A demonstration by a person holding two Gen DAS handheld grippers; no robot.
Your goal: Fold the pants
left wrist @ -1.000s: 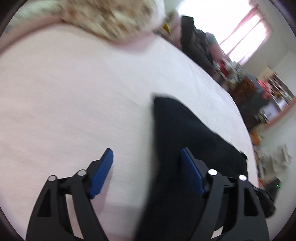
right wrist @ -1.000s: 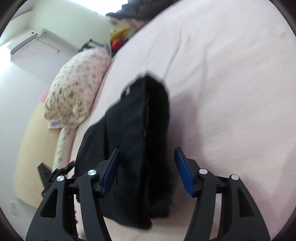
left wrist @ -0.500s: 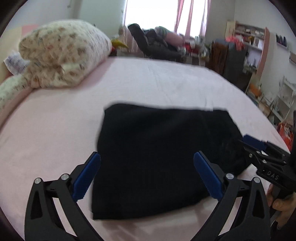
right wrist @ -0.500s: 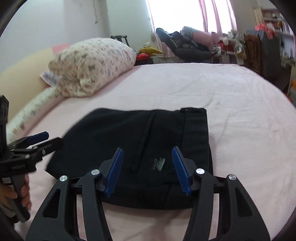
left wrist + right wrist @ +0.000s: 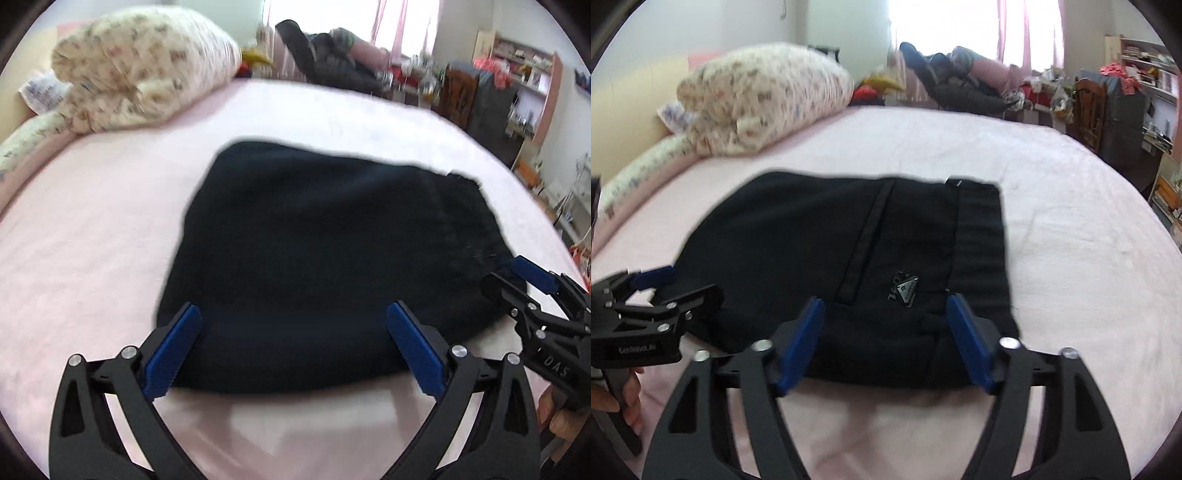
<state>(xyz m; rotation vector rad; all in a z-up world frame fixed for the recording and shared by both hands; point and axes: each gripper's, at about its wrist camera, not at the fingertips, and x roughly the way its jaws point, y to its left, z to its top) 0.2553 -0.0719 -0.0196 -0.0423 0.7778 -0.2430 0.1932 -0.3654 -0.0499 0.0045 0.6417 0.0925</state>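
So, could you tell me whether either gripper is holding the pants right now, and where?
Nothing is held. The left gripper is open and the right gripper is opening, both clear of the folded black pants on the bed.

One second ago the black pants (image 5: 314, 258) hang bunched between both grippers; now they lie flat as a folded rectangle in the middle of the bed (image 5: 92, 240). The left gripper (image 5: 293, 347) is wider now and holds nothing. The right gripper (image 5: 886, 339) is opening, its pads off the cloth.

Black gripper (image 5: 293, 347), blue pads (image 5: 173, 347), silver screws (image 5: 458, 350)
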